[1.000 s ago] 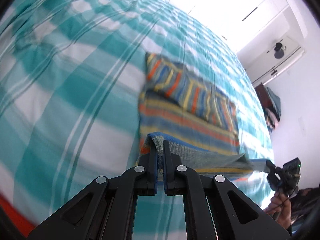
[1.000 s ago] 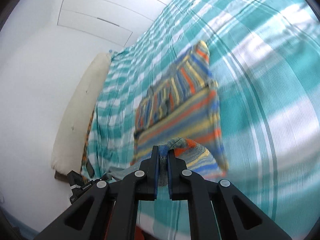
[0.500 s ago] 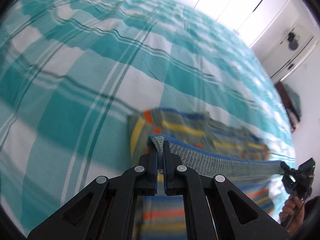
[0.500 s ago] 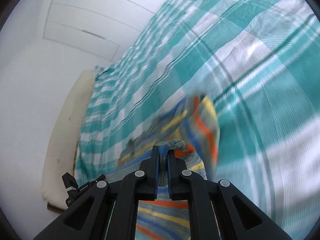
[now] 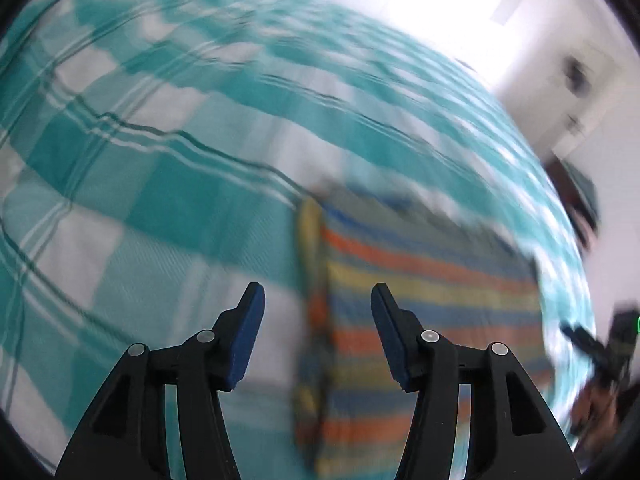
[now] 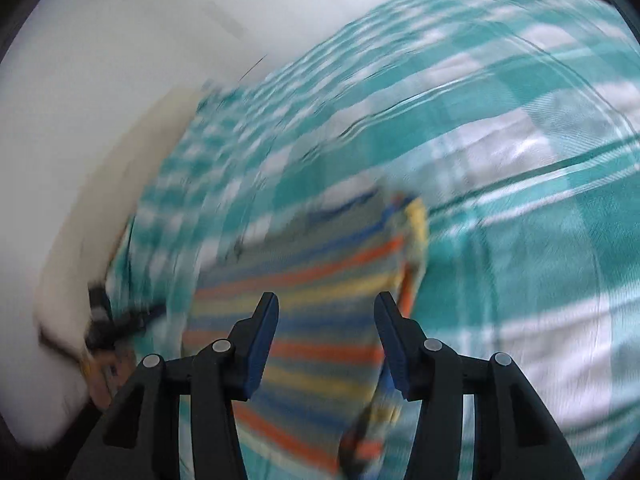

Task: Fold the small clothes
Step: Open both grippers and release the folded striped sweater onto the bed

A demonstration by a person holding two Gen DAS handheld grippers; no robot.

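Observation:
A small striped garment (image 5: 420,292), in blue, orange, yellow and grey bands, lies folded on the teal and white checked bedspread (image 5: 160,184). My left gripper (image 5: 318,296) is open and empty above the garment's left edge. In the right wrist view the same garment (image 6: 320,280) lies under my right gripper (image 6: 326,304), which is also open and empty, over the garment's right part. Both views are motion-blurred. The other gripper shows at the right edge of the left wrist view (image 5: 600,352).
A white pillow (image 6: 80,280) lies along the bed's left side in the right wrist view. White cupboard doors (image 5: 480,8) stand beyond the bed. Dark furniture (image 5: 576,200) is at the far right.
Both grippers have opened and let go of the garment's hem. The folded-over layer now lies flat on the garment. Both grippers are moving, so the views are blurred.

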